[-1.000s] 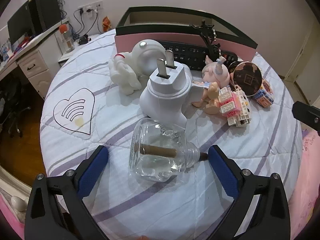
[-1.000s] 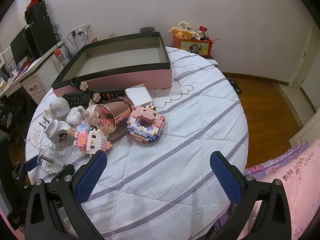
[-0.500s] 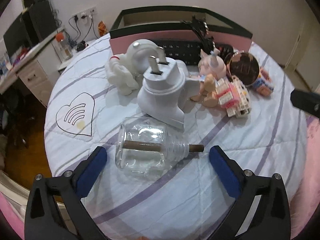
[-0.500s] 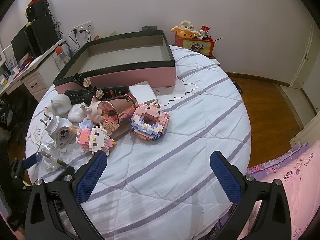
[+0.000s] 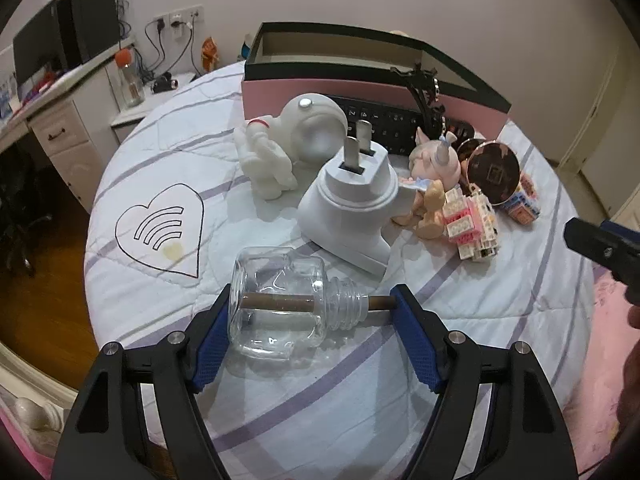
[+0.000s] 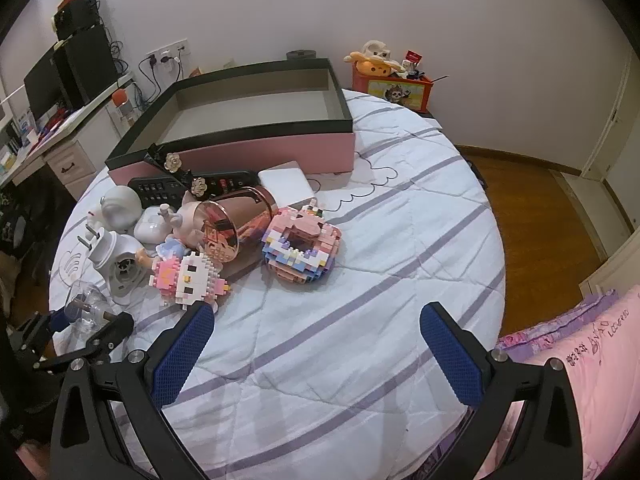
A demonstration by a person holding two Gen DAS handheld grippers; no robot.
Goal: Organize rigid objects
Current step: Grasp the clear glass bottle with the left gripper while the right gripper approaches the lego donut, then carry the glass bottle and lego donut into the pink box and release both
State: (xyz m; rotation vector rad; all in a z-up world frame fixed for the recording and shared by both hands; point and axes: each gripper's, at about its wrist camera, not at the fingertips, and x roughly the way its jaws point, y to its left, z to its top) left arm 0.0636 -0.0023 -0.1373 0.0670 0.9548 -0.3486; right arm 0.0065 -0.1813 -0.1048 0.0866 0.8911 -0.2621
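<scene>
A clear glass bottle (image 5: 276, 312) with a brown wick lies on its side on the striped bedspread. My left gripper (image 5: 312, 300) straddles it lengthwise, jaws closing. One blue pad meets the bottle's base and the other meets the wick tip. The right wrist view shows the same bottle (image 6: 86, 304) at the far left, inside the left gripper (image 6: 80, 320). My right gripper (image 6: 316, 312) stands open over bare bedspread with nothing between its fingers. A pink box with a black rim (image 6: 240, 152) stands open and empty at the back.
Behind the bottle sit a white plug-in device (image 5: 348, 208), a white astronaut figure (image 5: 280, 152), a black remote (image 5: 384, 124), a rose-gold cup (image 5: 494, 172), a block figure (image 5: 472, 224) and a block doughnut (image 6: 300, 244). A desk (image 5: 60, 132) stands past the bed's left edge.
The left jaws have come in from wide apart onto the two ends of the bottle, which now lies straight across between the pads. The right gripper has not moved.
</scene>
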